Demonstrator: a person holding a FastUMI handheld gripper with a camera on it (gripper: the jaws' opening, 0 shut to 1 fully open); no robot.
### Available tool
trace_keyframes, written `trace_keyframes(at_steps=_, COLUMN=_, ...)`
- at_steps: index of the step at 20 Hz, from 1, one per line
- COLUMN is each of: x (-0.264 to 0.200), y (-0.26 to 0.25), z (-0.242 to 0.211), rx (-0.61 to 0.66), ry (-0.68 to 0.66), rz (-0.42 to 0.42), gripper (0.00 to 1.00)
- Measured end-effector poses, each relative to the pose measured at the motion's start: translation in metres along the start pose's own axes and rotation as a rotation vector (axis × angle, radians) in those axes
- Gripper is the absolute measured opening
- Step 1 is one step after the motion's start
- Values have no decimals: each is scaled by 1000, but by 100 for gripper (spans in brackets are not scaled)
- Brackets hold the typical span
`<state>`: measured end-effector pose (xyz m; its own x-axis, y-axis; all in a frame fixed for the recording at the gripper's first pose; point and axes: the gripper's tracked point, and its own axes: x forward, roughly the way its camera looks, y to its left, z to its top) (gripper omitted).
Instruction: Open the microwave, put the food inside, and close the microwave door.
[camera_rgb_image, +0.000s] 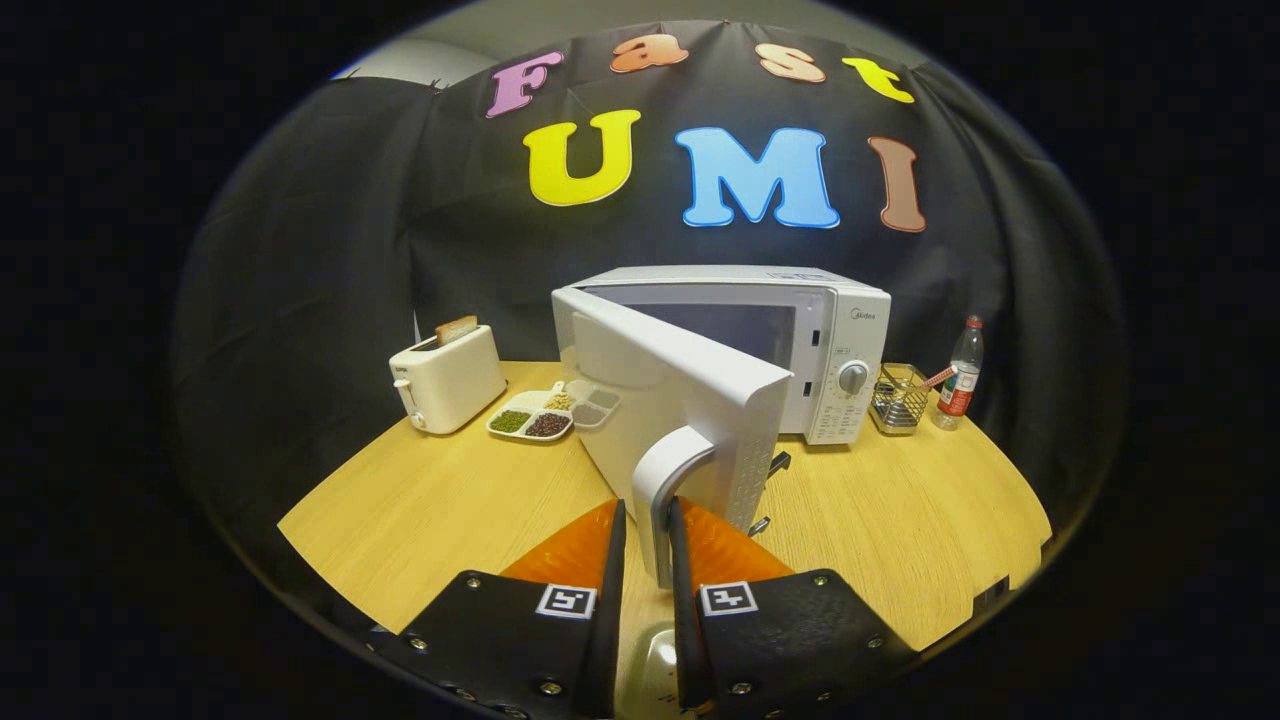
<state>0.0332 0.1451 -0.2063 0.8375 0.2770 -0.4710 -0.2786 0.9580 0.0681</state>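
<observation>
A white microwave stands at the back of the wooden table, its door swung partly open toward me. The door's curved handle sits between my two fingers, and my gripper is shut on it. A white divided plate with green, dark and pale food lies to the left of the door, just beyond it. The inside of the microwave is mostly hidden behind the door.
A white toaster with a slice of bread stands left of the plate. Right of the microwave are a wire basket and a plastic bottle. Bare tabletop stretches on both sides of the door.
</observation>
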Motion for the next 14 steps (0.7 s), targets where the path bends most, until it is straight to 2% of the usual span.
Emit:
trace_keyframes(at_steps=10, x=-21, y=49, z=-8, rx=-24, ry=-21, rz=-6, gripper=25)
trace_keyframes(at_steps=14, x=-28, y=83, z=-13, rx=-50, ry=-19, rz=52, gripper=25)
